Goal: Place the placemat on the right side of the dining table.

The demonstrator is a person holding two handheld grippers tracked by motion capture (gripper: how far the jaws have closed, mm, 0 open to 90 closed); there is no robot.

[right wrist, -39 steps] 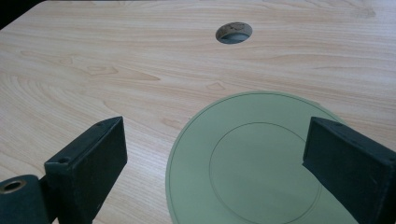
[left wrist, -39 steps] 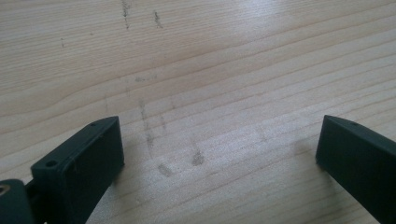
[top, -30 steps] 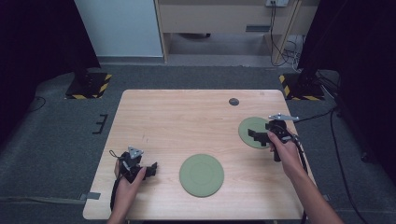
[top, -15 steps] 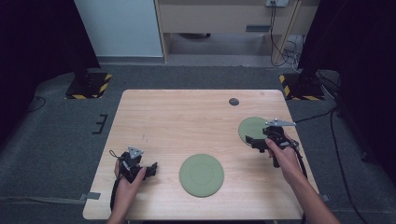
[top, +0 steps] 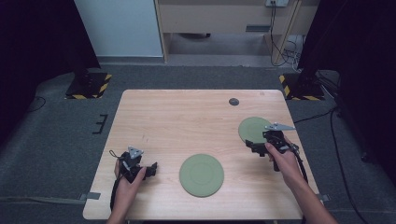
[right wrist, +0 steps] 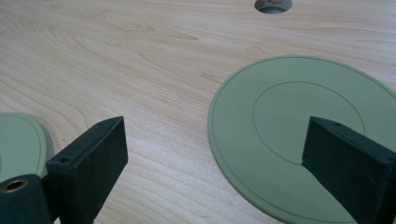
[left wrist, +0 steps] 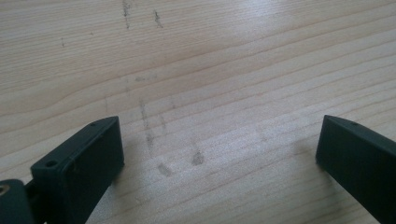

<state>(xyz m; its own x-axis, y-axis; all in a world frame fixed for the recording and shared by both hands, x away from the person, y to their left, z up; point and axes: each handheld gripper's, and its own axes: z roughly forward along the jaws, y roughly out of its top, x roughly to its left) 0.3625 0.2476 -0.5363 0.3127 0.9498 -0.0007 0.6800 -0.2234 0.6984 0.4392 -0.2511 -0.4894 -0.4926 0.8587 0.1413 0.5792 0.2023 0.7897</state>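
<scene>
Two flat green plates lie on the wooden table (top: 187, 121). The large plate (top: 201, 175) is near the front middle, and the small plate (top: 254, 128) is at the right. My right gripper (top: 252, 146) hovers open at the small plate's near edge. In the right gripper view, the right gripper (right wrist: 215, 144) stands wide, with one jaw over the small plate (right wrist: 289, 116) and the other over bare wood. My left gripper (top: 150, 169) rests open at the front left, to the left of the large plate. In the left gripper view, the left gripper (left wrist: 219, 140) spans scuffed bare wood.
A small round hole (top: 234, 101) sits in the tabletop toward the far edge, and the hole (right wrist: 273, 4) also shows in the right gripper view. The large plate's rim (right wrist: 21, 140) is at the left of that view. Grey carpet surrounds the table.
My right gripper has drawn back a little toward the near edge, uncovering more of the small plate. The left gripper and both plates have stayed put.
</scene>
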